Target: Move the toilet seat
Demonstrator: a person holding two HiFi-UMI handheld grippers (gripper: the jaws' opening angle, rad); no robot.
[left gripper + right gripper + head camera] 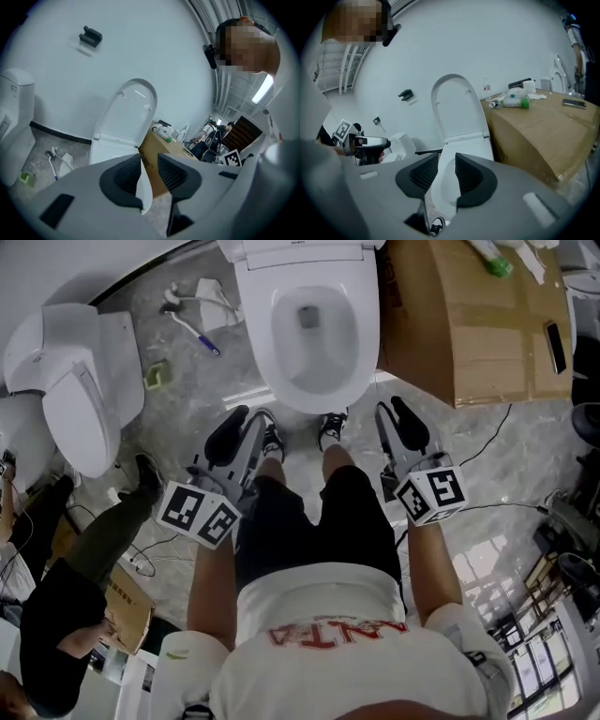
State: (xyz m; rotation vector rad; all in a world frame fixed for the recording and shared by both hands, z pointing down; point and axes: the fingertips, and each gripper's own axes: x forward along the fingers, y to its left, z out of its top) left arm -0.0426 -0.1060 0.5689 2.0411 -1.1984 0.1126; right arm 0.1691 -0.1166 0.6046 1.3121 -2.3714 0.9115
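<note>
Toilet [300, 263]: stands on the marble floor straight ahead of the person's feet. A cardboard box [469, 324] sits just beside it on the right, and a second toilet [75, 390] is well apart on the left.

Lid [454, 108]: raised and leaning back toward the wall, as both gripper views show.

Toilet seat [363, 334]: the white oval ring around the bowl opening. From the head view it seems to lie flat on the rim, though I cannot fully tell seat from bowl edge.

Seat axis: the long axis runs from the hinge end by the wall to the rounded front. That front points at the person's shoes.

Seat handling: probably stiff moulded plastic, light, and smooth enough to slip. It is hinged at the back, so it should swing rather than lift free, and it may slam if let go.

Seat hold: likely the front edge or a side near the front, farthest from the hinge. The ring there is thin enough for the jaws to close on.

Left gripper [246, 418]: held low beside the left thigh and aimed at the bowl. Its jaws stand partly apart with nothing between them; only the distant bowl edge and box show through the gap.

Right gripper [394, 409]: held low by the right thigh. Its jaws likewise stand apart and empty, framing the bowl.
</note>
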